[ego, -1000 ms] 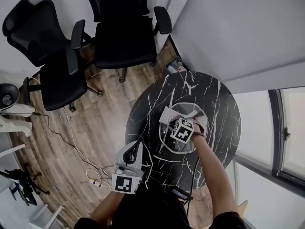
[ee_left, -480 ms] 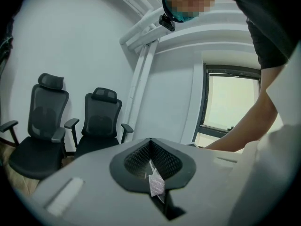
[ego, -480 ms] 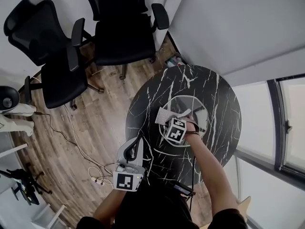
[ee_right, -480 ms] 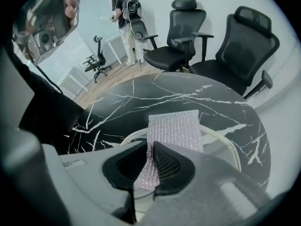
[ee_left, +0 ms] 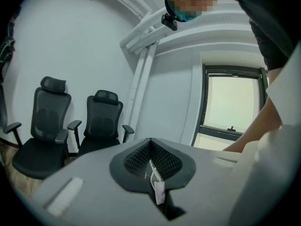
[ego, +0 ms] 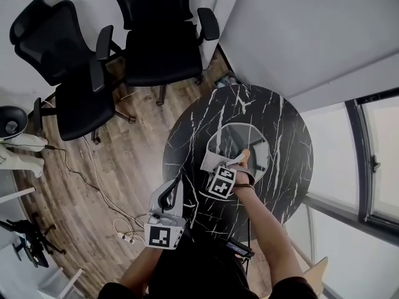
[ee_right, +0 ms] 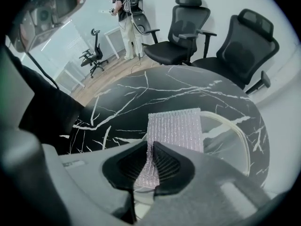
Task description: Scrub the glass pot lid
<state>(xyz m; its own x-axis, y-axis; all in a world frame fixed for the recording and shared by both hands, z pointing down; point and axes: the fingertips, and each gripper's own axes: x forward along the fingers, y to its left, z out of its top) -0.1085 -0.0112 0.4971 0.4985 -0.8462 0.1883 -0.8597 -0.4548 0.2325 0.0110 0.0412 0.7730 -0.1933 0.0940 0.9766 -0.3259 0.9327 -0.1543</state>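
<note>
The glass pot lid [ego: 249,139] lies flat on the round black marble table [ego: 193,136]; in the right gripper view its clear rim [ee_right: 241,128] curves off to the right. My right gripper [ego: 214,169] [ee_right: 151,147] is shut on a silvery scrub cloth [ee_right: 175,128] [ego: 207,164], which is spread over the lid's near-left edge and the table beside it. My left gripper [ego: 169,192] [ee_left: 151,144] hangs off the table's front-left edge, pointed up at the room. Its jaws are shut, with a small silvery strip [ee_left: 159,192] showing at their seam.
Two black office chairs [ego: 159,42] [ego: 65,80] stand on the wooden floor behind the table. White cables [ego: 121,226] trail over the floor at the left. A window [ego: 368,167] runs along the right. A person [ee_right: 125,18] stands far off in the right gripper view.
My right gripper has dragged the scrub cloth across the lid toward the near-left rim. The left gripper has stayed about where it was.
</note>
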